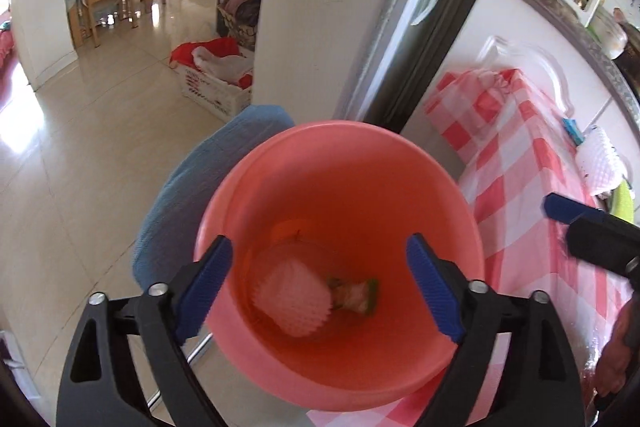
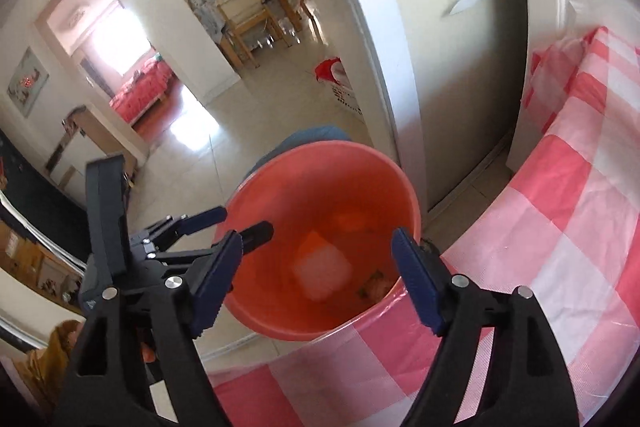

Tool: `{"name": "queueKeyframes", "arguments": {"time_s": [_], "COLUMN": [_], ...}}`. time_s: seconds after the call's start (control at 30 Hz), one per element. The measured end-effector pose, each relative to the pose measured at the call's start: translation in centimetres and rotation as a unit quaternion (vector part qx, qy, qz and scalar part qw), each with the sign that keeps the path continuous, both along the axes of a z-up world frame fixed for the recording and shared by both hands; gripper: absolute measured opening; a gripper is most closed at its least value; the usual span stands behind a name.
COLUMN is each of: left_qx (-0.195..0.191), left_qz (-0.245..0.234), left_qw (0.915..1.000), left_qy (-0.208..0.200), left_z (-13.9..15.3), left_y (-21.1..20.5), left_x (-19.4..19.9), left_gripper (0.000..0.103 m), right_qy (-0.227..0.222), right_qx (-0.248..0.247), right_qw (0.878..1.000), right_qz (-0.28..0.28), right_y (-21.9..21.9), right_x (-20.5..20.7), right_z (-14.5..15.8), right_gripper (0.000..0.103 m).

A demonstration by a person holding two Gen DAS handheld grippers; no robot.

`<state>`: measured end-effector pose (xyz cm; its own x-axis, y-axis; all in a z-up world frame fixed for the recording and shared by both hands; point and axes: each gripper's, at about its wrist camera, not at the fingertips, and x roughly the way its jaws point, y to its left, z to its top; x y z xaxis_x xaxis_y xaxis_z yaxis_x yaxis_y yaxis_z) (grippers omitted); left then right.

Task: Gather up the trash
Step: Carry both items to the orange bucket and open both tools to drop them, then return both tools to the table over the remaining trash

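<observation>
A salmon-pink bucket (image 1: pixel 340 155) (image 2: pixel 320 167) stands on the floor beside the table's edge. At its bottom lie a white foam fruit net (image 1: pixel 294 297) (image 2: pixel 322 273) and a piece of fruit scrap with green peel (image 1: pixel 354 297) (image 2: pixel 376 287). My left gripper (image 1: pixel 320 287) hangs over the bucket's mouth, open, with nothing between its blue pads. My right gripper (image 2: pixel 316 279) is also open and empty above the bucket's near rim. In the right wrist view the left gripper (image 2: pixel 240 223) shows at the bucket's left rim. A blue fingertip (image 1: pixel 560 207) of the right gripper shows at right.
A pink-and-white checked cloth (image 1: pixel 516 163) (image 2: pixel 560 227) covers the table to the right. Another white foam net (image 1: pixel 600 163) lies on it. A blue-cushioned stool (image 1: pixel 192 203) stands behind the bucket. A white wall corner (image 1: pixel 304 7), a laundry basket (image 1: pixel 212 79) and tiled floor lie beyond.
</observation>
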<state>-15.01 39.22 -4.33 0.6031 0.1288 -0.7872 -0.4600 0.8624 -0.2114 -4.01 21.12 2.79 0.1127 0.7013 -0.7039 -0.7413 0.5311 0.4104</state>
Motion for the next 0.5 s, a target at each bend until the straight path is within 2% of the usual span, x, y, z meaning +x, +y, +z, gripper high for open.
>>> {"name": "queueKeyframes", "arguments": {"time_s": [0.27,0.43,0.5], "left_qx": [0.005,0.015,0.019], "left_qz": [0.000,-0.033,-0.051], "left_qw": [0.9992,0.9944,0.9924], "left_qy": [-0.041,-0.099,-0.110], "left_z": [3.1,6.7,8.0], "left_y": [-1.2,-4.3,-5.8], "left_x": [-0.8,-0.4,0.2], "left_gripper": [0.089,0.091,0.091], "right_qy": [-0.015,-0.019,-0.016], "right_qx": [0.086,0.135,0.153], "right_qw": [0.994,0.986,0.981], "right_qz": [-0.059,-0.101,-0.117], "right_y": [-6.0,-10.6,-12.7], "right_x": [0.7,1.4,1.9], "right_z": [2.4,3.6,4.2], "right_gripper": [0.087,0.092,0.092]}}
